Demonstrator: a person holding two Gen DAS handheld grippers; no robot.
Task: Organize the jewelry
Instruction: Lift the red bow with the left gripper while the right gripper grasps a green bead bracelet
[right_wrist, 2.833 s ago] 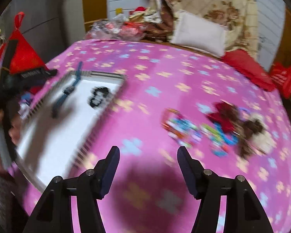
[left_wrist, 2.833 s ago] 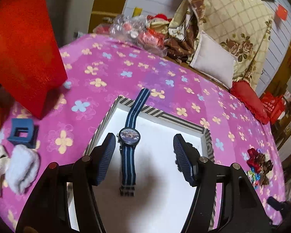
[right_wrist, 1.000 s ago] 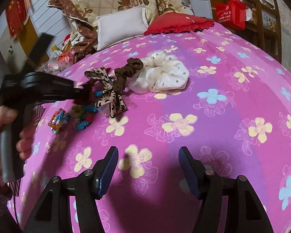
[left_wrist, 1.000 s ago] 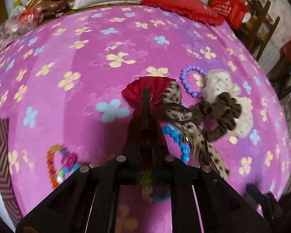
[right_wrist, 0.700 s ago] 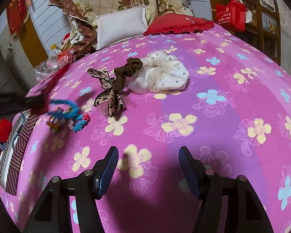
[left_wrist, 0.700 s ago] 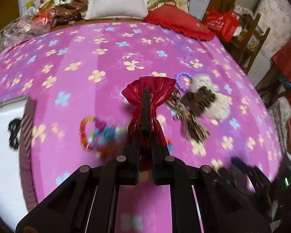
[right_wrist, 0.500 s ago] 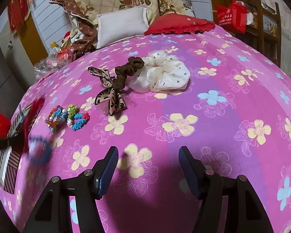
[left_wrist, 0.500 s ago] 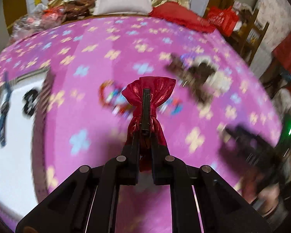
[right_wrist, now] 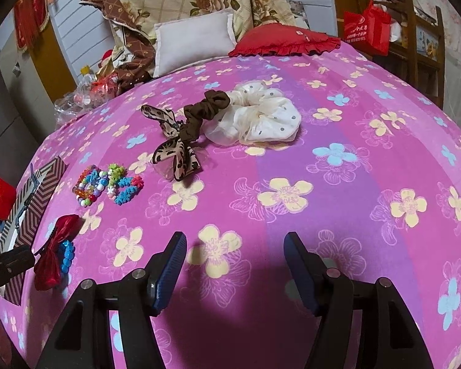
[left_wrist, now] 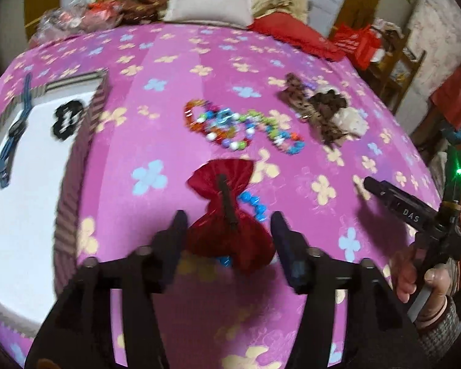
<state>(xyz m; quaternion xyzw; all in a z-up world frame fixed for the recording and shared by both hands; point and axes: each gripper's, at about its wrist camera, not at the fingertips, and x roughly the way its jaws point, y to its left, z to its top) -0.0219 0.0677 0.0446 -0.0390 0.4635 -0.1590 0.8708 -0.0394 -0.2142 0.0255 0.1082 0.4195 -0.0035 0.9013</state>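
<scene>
While both grippers (left_wrist: 229, 235) (right_wrist: 235, 261) gape, red bow (left_wrist: 227, 212) lies loose — just beside tray rim (left_wrist: 73, 184).

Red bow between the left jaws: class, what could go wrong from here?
1. The red bow lies on the cloth beside the tray, not in it, between the open jaws of the left gripper; it may be left out.
2. A blue bead bracelet lies against the bow; a regrasp might snag it.
</scene>
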